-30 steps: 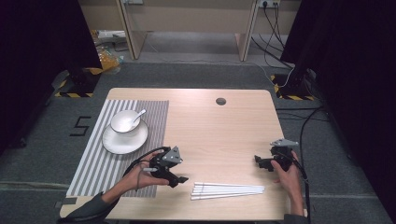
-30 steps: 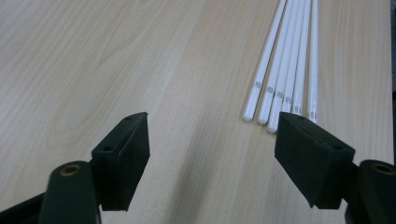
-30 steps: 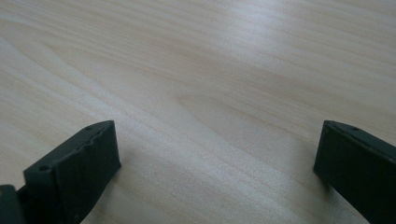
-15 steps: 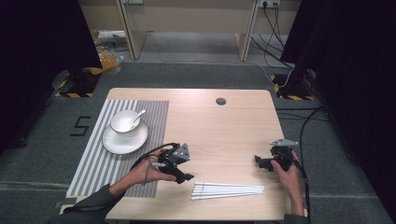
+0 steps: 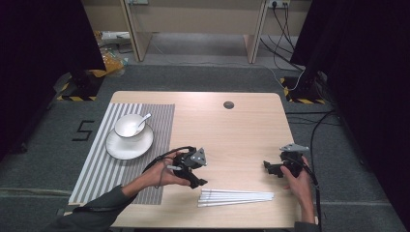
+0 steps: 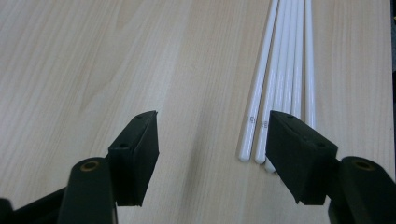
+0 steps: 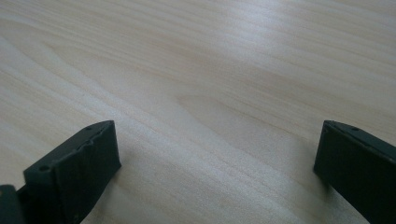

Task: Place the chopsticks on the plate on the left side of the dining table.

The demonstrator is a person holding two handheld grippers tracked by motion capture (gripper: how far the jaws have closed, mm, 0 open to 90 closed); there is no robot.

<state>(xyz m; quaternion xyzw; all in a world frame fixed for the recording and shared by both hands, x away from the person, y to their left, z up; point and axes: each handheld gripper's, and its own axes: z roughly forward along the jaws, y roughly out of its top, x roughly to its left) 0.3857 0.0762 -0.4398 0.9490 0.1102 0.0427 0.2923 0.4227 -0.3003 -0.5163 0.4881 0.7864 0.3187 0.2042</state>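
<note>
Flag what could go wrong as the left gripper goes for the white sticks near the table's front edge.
1. The white sticks lie packed side by side; the left gripper, open and offset so that only its right jaw overlaps their ends, may well catch several or nudge them askew. Its jaws have just been closing with nothing between them.
2. The sticks lie close to the table front edge, so a push could roll one off.
</note>
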